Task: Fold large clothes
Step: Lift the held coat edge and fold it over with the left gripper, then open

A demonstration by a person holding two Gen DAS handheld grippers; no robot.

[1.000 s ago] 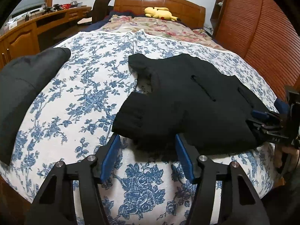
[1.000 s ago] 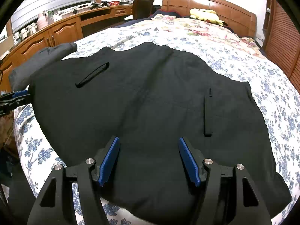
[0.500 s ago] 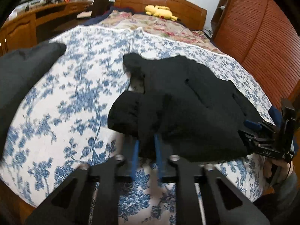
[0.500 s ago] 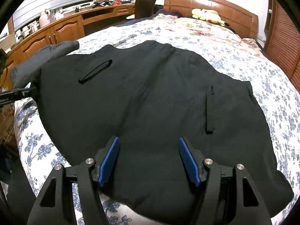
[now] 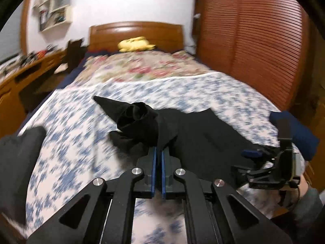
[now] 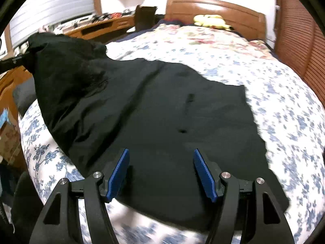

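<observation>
A large black garment [image 6: 162, 118] lies spread on the blue-flowered bed cover [image 6: 284, 105]. My left gripper [image 5: 158, 152] is shut on the garment's bunched sleeve end [image 5: 140, 122] and holds it raised above the bed; in the right wrist view that lifted part [image 6: 61, 61] hangs at the far left. My right gripper [image 6: 160, 162] is open and empty, with its blue pads over the garment's near hem. The right gripper also shows in the left wrist view [image 5: 264, 162] at the garment's right edge.
A second dark garment [image 5: 18, 162] lies at the bed's left edge. A yellow plush toy [image 5: 135, 43] sits by the wooden headboard [image 5: 136, 32]. A wooden desk [image 6: 101, 28] runs along the left. Slatted wooden doors [image 5: 254, 40] stand on the right.
My left gripper has closed on the sleeve end and lifted it up off the bed, pulling that side of the garment with it. My right gripper stayed open over the hem.
</observation>
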